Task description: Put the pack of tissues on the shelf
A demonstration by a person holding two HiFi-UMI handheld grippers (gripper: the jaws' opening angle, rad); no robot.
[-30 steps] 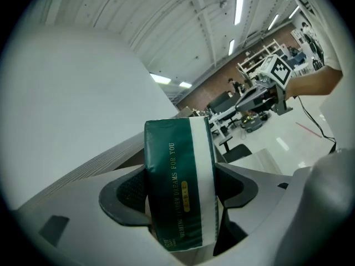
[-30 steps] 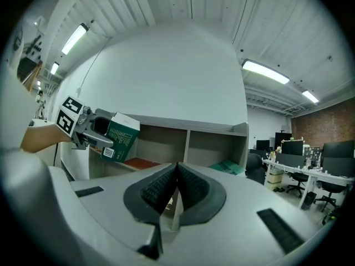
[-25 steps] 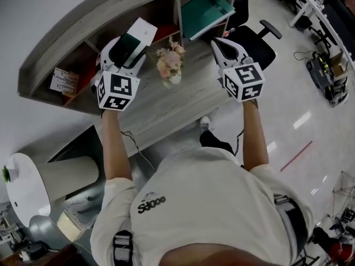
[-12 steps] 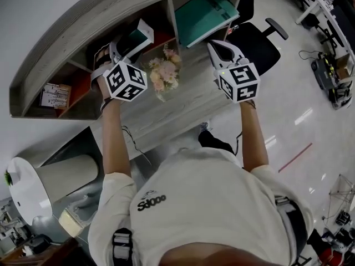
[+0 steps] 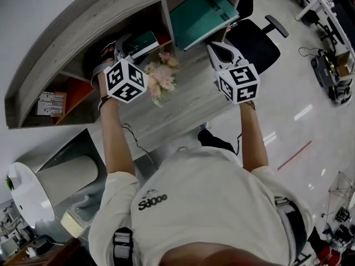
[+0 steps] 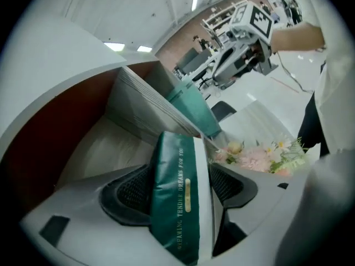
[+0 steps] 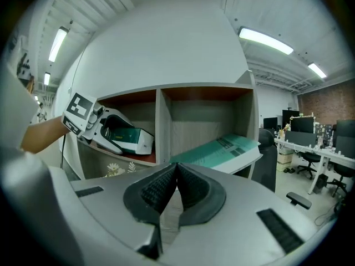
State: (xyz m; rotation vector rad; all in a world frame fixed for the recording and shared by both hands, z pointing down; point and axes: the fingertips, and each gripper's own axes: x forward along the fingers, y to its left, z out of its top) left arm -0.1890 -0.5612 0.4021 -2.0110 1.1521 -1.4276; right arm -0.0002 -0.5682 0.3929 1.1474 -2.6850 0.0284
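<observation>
Tissue pack (image 6: 176, 198), dark green, sat clamped between the left gripper's (image 5: 128, 40) jaws, poking into the shelf's (image 7: 157, 121) red-backed compartment, upper left of the head view; the right gripper (image 7: 176, 170) hovered closed, empty.

Left gripper (image 5: 126, 44) holding tissue pack (image 5: 142, 39), at shelf (image 5: 83, 21) opening, flowers (image 5: 158, 77) beside

floor (image 5: 316, 82): glossy white
wall (image 5: 28, 15): plain white, I see brick wall (image 7: 327, 105) far off
furniture: grey shelf (image 5: 66, 40), desk (image 5: 177, 112), black office chair (image 5: 256, 44)
light: ceiling strips (image 7: 265, 40) on
</observation>
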